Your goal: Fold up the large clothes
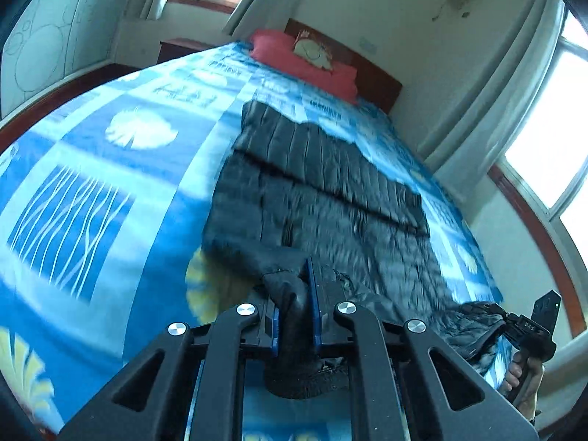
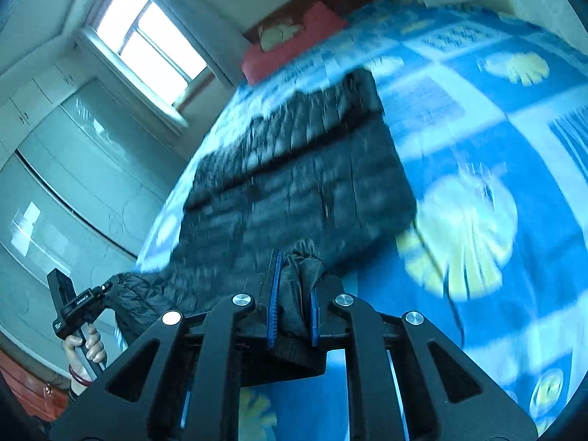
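On bed (image 1: 92, 169), black puffer jacket (image 1: 323, 191) lies flat-ish, one crease across middle, so fold barely started. Left gripper (image 1: 296, 312) clamped on near hem corner, right gripper (image 2: 292, 305) clamped on other corner. Lots of open blue bedspread both sides; red pillow (image 1: 305, 58) far end.

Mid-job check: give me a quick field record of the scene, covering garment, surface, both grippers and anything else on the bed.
garment: black quilted jacket, spread lengthwise on the bed, near edge lifted
surface: bed with blue patterned sheet
left gripper: shut on the jacket's near hem corner
right gripper: shut on the other near hem corner
far end of bed: red pillow against the wooden headboard
view quality: motion blur in both views
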{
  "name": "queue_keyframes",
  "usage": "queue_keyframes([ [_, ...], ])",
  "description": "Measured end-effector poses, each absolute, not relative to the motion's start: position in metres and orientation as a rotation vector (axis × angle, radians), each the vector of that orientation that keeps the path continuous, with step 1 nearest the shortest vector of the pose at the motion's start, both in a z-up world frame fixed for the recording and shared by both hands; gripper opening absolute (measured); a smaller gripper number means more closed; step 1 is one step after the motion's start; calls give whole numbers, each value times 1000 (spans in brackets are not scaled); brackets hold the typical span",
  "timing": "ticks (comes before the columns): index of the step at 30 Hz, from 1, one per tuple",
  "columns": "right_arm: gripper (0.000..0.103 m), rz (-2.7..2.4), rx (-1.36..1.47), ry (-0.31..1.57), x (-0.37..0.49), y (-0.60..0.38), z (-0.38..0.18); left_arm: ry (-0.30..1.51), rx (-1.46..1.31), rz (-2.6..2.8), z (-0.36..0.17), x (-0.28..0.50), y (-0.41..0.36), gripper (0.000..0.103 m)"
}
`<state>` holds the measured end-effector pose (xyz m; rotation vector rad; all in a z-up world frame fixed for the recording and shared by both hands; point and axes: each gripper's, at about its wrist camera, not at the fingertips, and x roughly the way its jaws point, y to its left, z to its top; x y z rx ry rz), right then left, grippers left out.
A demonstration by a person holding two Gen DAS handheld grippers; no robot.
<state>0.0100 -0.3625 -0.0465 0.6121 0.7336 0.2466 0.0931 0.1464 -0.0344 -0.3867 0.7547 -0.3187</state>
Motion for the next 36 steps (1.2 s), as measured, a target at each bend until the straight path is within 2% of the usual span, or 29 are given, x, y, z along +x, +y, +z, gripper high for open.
queue_keyframes([
  [7, 13, 234, 709, 751, 101, -377, -64, 782, -387, -311, -48, 176, 133, 12],
  [16, 14, 146, 718, 918, 194, -376, -136, 918, -396, -250, -115, 265, 116, 12],
  [26, 14, 157, 753, 910, 197, -379, -154, 918, -361, -298, -130, 276, 113, 16],
  [36, 14, 164, 752, 930, 208, -381, -151, 929, -401, -370, -114, 270, 126, 22],
])
